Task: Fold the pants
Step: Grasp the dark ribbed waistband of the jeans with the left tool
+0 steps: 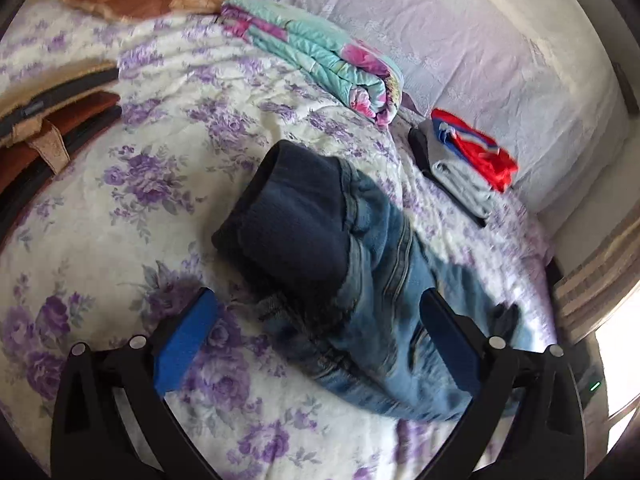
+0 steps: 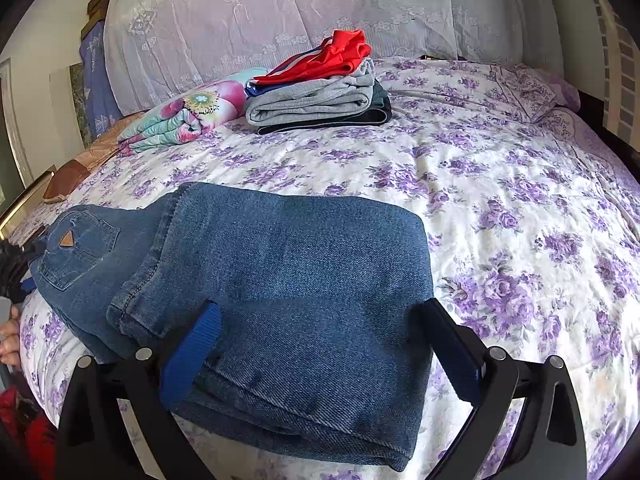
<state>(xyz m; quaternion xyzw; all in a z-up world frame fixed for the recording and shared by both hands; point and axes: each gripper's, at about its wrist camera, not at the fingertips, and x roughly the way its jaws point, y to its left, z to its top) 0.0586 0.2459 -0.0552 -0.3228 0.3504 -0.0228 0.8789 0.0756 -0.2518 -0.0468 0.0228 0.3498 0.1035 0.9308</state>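
Note:
Blue denim pants lie folded into a thick rectangle on the purple-flowered bedspread, with a back pocket showing at the left. In the left wrist view the pants show their dark waistband end. My right gripper is open and straddles the near edge of the folded pants, one blue pad on each side. Over the other end of the pants, my left gripper is also open, and nothing is pinched in it.
A stack of folded clothes with a red garment on top sits at the back of the bed beside a rolled flowery quilt. A lace-covered headboard stands behind. Bags lie at the left. A hand shows at the left edge.

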